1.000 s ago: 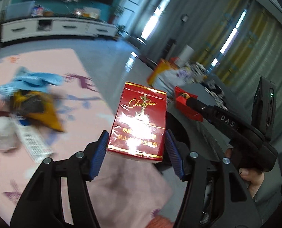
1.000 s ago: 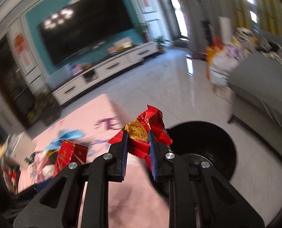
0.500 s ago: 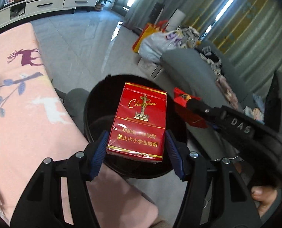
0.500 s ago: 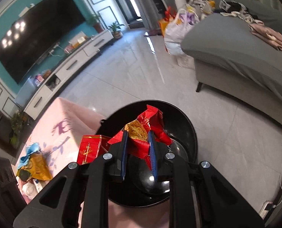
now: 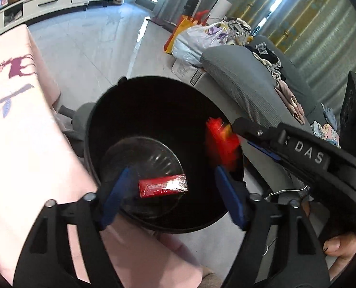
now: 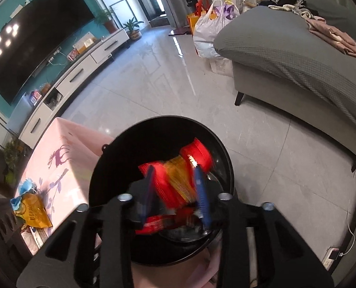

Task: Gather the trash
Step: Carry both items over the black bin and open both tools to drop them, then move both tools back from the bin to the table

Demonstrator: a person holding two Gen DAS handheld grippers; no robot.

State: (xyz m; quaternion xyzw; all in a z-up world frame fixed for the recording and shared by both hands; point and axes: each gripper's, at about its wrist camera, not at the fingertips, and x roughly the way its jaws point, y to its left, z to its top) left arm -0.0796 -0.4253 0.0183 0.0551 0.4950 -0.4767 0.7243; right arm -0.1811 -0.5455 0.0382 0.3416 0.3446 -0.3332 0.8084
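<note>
Grippers number two, both poised over one black trash bin (image 5: 154, 91). The left gripper (image 5: 170, 192) is spread wide and grips nothing; one red cigarette pack (image 5: 163, 185) lies flat on the bin's bottom. The right gripper (image 6: 175, 187) stands parted too, one blurred red-and-gold snack wrapper (image 6: 178, 170) between its fingers, hold uncertain. Only the right wrist view shows a yellow bag (image 6: 32, 210) on the pink tablecloth (image 6: 58, 158) beside the bin, and beyond it one television (image 6: 34, 40).

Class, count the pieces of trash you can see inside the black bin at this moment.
2: the red cigarette pack on the bin floor, and the blurred snack wrapper falling in. Others may be hidden.
</note>
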